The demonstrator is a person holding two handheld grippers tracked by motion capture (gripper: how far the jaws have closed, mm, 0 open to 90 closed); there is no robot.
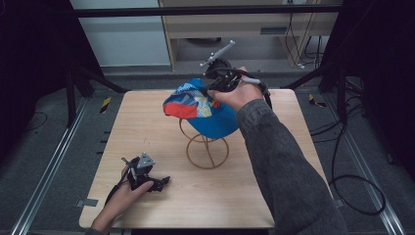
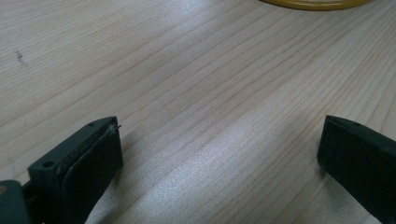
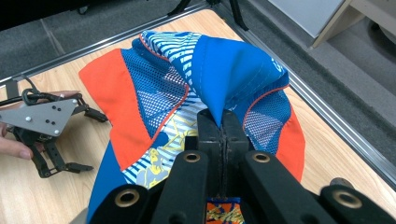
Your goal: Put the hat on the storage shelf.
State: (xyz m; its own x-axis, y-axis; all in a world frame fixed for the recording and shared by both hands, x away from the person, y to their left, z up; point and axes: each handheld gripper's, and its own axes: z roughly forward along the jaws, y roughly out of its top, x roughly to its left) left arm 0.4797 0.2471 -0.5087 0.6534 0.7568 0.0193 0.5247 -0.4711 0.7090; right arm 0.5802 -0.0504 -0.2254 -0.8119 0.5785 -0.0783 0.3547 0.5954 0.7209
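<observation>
High view: right gripper (image 1: 214, 84) above the table's (image 1: 147, 122) far half, clamped on the cap (image 1: 205, 110), which hangs over the top of the wire stand (image 1: 206, 147). Left gripper (image 1: 161, 182) low at the near left edge, resting in the hand (image 1: 122, 196).

Left gripper view: jaws wide apart over bare wood, nothing between; yellow stand base (image 2: 317, 3) at the top edge.

Right gripper view: jaws pressed together, pinching a fold of blue cap fabric (image 3: 224, 70); left gripper (image 3: 70, 165) beyond, open on the table.
</observation>
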